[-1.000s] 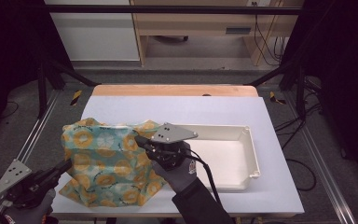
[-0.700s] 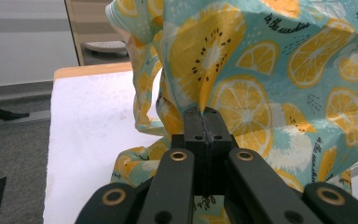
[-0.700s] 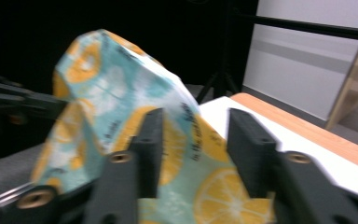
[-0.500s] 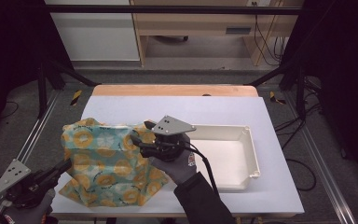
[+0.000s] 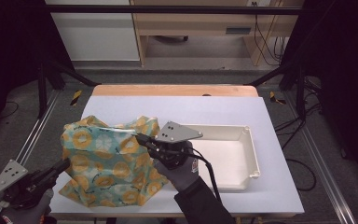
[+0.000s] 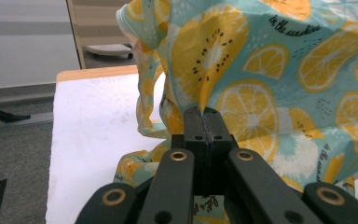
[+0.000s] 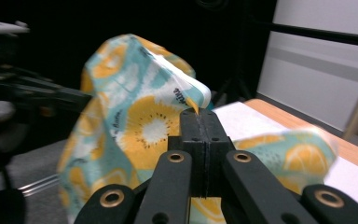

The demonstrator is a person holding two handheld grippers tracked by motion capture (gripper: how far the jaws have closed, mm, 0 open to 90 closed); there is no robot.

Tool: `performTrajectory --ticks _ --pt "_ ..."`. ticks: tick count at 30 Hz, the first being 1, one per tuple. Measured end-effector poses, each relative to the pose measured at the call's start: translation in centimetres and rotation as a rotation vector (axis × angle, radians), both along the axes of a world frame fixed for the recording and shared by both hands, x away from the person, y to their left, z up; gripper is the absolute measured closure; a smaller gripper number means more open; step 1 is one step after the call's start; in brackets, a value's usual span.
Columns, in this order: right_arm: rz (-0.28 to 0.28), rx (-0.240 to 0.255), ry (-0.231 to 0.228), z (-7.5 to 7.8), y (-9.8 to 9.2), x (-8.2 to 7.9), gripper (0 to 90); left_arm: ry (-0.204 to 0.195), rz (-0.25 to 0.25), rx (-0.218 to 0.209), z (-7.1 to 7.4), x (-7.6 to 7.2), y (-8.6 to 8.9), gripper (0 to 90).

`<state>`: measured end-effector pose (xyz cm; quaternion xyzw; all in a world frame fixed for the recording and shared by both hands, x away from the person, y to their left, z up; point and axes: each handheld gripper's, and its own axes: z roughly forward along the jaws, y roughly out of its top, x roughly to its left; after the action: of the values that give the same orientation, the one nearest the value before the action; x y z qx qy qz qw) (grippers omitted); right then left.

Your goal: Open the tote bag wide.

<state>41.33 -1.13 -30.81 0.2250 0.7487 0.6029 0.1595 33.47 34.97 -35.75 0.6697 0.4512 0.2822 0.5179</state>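
The fruit-print cloth (image 5: 107, 161) is held up off the white table (image 5: 270, 140), left of the white tray (image 5: 235, 154), pinched at its left edge by the left gripper (image 5: 64, 164) and at its right by the right gripper (image 5: 140, 138), both clamped closed on it.

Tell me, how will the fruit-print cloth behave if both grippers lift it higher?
The cloth probably hangs floppy: it already sags in folds between the left gripper and right gripper. It seems light, since small pinches hold it up.
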Motion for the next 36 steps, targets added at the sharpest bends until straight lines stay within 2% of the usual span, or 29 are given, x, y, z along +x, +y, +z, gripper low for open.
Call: performTrajectory --ticks 4,6,7,8,12,16,17,19,20,21,22,24,27,28,36 --pt "0.037 -0.019 0.001 -0.2 0.1 -0.8 90.0 0.012 0.002 0.007 -0.1 0.1 -0.2 90.0" --pt "0.066 -0.055 0.028 -1.4 0.3 -1.3 90.0 0.019 0.003 0.007 -0.3 0.3 -0.2 90.0" --pt "0.066 -0.055 0.028 -1.4 0.3 -1.3 90.0 0.022 0.002 0.008 -0.4 0.3 -0.1 90.0" --pt "0.072 -0.065 0.049 -2.3 0.4 -1.3 90.0 0.026 0.003 0.006 -0.4 0.3 -0.1 90.0" --pt "0.052 -0.079 0.077 -3.6 0.6 -0.8 90.0 0.032 0.002 0.007 -0.5 0.4 -0.1 90.0" --pt "0.044 -0.073 0.081 -3.9 0.6 -0.7 90.0 0.016 0.003 -0.015 -0.3 0.3 0.2 89.7" --pt "0.043 -0.074 0.079 -3.9 0.7 -0.7 90.0 -0.001 0.006 -0.035 0.2 0.1 0.4 84.6" --pt "0.043 -0.073 0.076 -3.8 0.6 -0.8 90.0 -0.016 0.009 -0.043 0.5 0.0 0.5 77.7" --pt "0.043 -0.073 0.076 -3.8 0.6 -0.8 90.0 -0.034 0.012 -0.050 0.9 -0.2 0.6 77.7" --pt "0.041 -0.074 0.076 -3.7 0.6 -0.8 90.0 -0.064 0.016 -0.059 1.8 -0.7 0.7 72.4" --pt "0.040 -0.073 0.076 -3.7 0.6 -0.8 90.0 -0.064 0.016 -0.059 1.8 -0.7 0.7 69.1" --pt "0.039 -0.074 0.075 -3.6 0.7 -0.7 90.0 -0.093 0.020 -0.067 3.1 -0.9 0.7 64.7" --pt "0.040 -0.078 0.075 -3.6 0.8 -0.7 90.0 -0.104 0.031 -0.062 3.8 -0.6 0.5 61.1" --pt "0.039 -0.081 0.070 -3.4 0.9 -0.7 90.0 -0.098 0.030 -0.061 4.2 0.0 0.3 56.1" --pt "0.042 -0.079 0.067 -3.2 1.2 -0.6 90.0 -0.077 0.021 -0.021 4.2 1.8 -0.8 52.1"
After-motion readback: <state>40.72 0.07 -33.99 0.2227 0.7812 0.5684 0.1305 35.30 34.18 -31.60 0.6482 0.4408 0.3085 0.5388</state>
